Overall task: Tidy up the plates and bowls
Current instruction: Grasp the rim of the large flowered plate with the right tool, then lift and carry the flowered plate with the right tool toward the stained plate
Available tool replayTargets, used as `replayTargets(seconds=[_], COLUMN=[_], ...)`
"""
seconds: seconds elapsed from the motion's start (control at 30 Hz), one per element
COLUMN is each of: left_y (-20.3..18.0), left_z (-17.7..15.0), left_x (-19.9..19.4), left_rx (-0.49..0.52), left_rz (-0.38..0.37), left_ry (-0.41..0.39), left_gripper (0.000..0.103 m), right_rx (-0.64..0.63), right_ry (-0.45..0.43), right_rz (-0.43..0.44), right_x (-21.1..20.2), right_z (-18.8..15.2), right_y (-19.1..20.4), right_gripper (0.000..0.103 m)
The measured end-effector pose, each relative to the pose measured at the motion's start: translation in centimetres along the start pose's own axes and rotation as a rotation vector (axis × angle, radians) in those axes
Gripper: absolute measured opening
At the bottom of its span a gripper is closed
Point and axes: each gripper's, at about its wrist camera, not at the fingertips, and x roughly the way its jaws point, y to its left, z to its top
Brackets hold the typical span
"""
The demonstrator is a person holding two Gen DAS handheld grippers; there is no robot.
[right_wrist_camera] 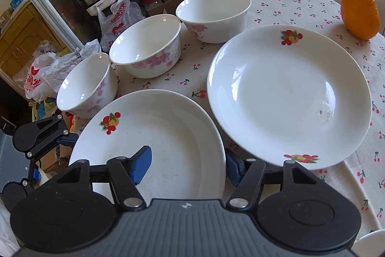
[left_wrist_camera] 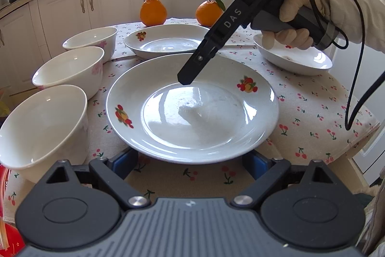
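A white plate with fruit prints (left_wrist_camera: 192, 107) (right_wrist_camera: 154, 136) lies on the cherry-print cloth in front of both grippers. My left gripper (left_wrist_camera: 190, 160) stands open, its blue pads (left_wrist_camera: 122, 160) tucked at the plate's near rim. My right gripper (right_wrist_camera: 187, 165) (left_wrist_camera: 185, 78) straddles the opposite rim: one blue pad (right_wrist_camera: 142, 165) hangs over the plate's inside, the other sits outside the edge, and neither visibly presses. A second plate (right_wrist_camera: 288, 98) (left_wrist_camera: 166, 40) lies beyond, a third plate (left_wrist_camera: 296, 59) to the right. Three white bowls (left_wrist_camera: 43, 122) (left_wrist_camera: 69, 69) (left_wrist_camera: 91, 40) line the left side.
Two oranges (left_wrist_camera: 153, 11) (left_wrist_camera: 208, 12) stand at the table's far edge. The bowls (right_wrist_camera: 84, 86) (right_wrist_camera: 146, 45) (right_wrist_camera: 214, 13) sit close to the table edge, with plastic bags (right_wrist_camera: 43, 78) and a shelf beyond. A gloved hand (left_wrist_camera: 293, 16) and a cable (left_wrist_camera: 356, 78) hang over the third plate.
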Motion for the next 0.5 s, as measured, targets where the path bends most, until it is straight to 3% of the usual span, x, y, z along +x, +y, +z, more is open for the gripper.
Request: replayTargets(seconds=[0.17,0.5], left_y=[0.05,-0.05], left_z=[0.01,0.24], left_x=[-0.06,-0.07], left_rx=[0.002,0.019], left_rz=[-0.013,-0.02], left_ry=[-0.001,0.01], left_gripper=[0.089,0.087], right_rx=[0.001,-0.01], right_ry=[0.006,0.003], right_rz=[0.003,-0.02], right_x=[0.07,-0.32], right_z=[0.1,-0.31], right_y=[-0.16,0.24], right_gripper=[0.062,0.062])
